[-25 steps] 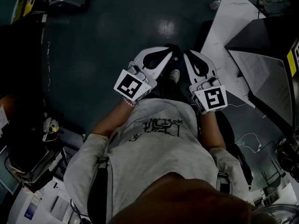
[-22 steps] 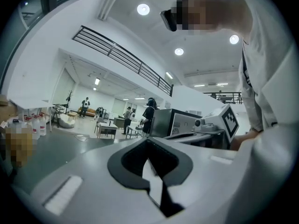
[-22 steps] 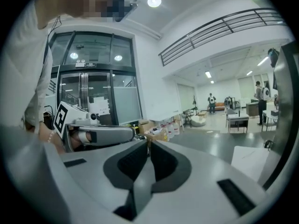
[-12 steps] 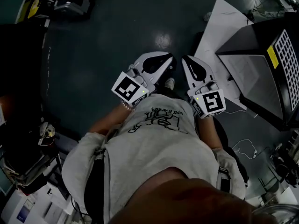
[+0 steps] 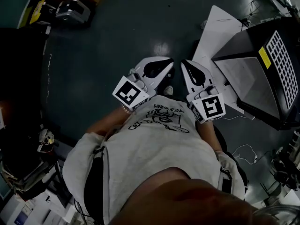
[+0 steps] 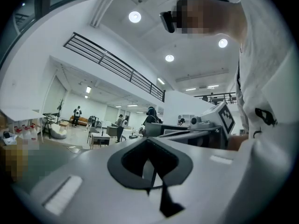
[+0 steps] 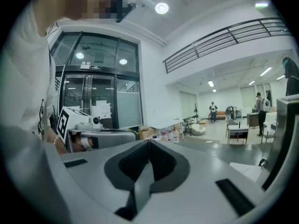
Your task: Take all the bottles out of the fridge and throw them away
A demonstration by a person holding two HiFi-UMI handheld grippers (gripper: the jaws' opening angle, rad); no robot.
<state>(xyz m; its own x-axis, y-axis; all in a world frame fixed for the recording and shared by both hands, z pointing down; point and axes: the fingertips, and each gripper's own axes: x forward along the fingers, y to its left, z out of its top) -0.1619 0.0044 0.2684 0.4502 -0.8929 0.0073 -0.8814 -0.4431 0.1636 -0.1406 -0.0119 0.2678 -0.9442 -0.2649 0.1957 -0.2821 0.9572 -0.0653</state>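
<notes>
No bottle is in either gripper, and I cannot make out a fridge. I hold both grippers side by side against my chest, jaws pointing away from me. My left gripper (image 5: 168, 64) is shut and empty; in the left gripper view (image 6: 152, 143) its tips meet. My right gripper (image 5: 184, 64) is closing its jaws the last bit, and in the right gripper view (image 7: 148, 143) the tips touch with nothing between them. Several small bottles (image 7: 171, 135) stand far off on the floor by a wall.
A black cabinet (image 5: 262, 74) with a white grid and a yellow label stands at my right, on a white sheet (image 5: 216, 32). Dark floor (image 5: 117, 46) lies ahead. Boxes and equipment (image 5: 70, 11) sit far left. Cables (image 5: 246, 151) and clutter lie beside me. People stand in the hall.
The head view has swung right, so more of the black cabinet shows. Both grippers stay together at my chest and have shifted slightly up in the picture.
</notes>
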